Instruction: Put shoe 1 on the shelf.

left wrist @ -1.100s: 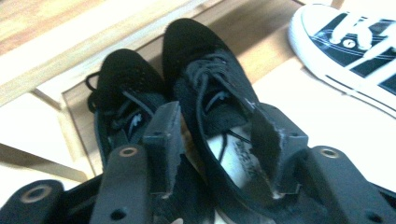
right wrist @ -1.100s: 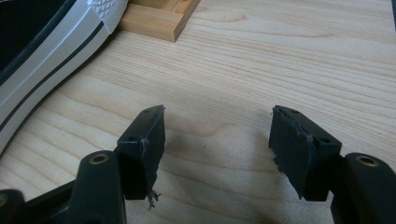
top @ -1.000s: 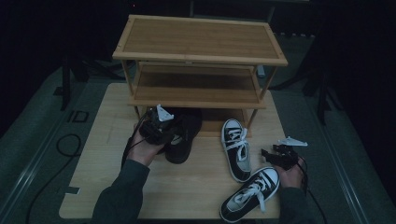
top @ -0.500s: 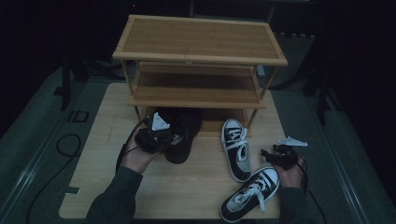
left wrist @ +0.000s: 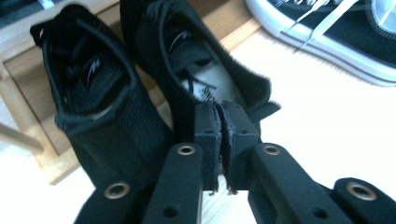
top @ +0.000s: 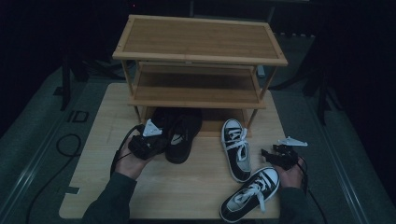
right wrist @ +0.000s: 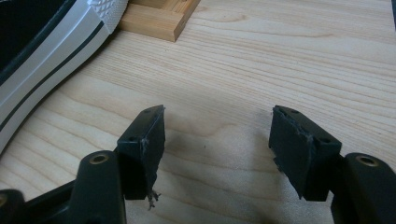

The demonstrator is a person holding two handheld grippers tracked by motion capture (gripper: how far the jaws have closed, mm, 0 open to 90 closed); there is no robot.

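Black mesh heel collar pinched: the left tongs (left wrist: 219, 140) had just been closing on the right-hand black sneaker (top: 183, 137), toe pointing into the bamboo rack (top: 198, 56). Right tongs (right wrist: 219, 149) gaped apart over the bench (right wrist: 289, 51), well away.

In the lower left of the high view, the left forearm reaches up from the bottom edge, its hand wrapped around the left gripper (top: 148, 142). Its jaws have just been closing and now stand almost together, pinching a black fabric edge. At the lower right, the right hand holds the right gripper (top: 279, 155), jaws spread wide apart with nothing between them.
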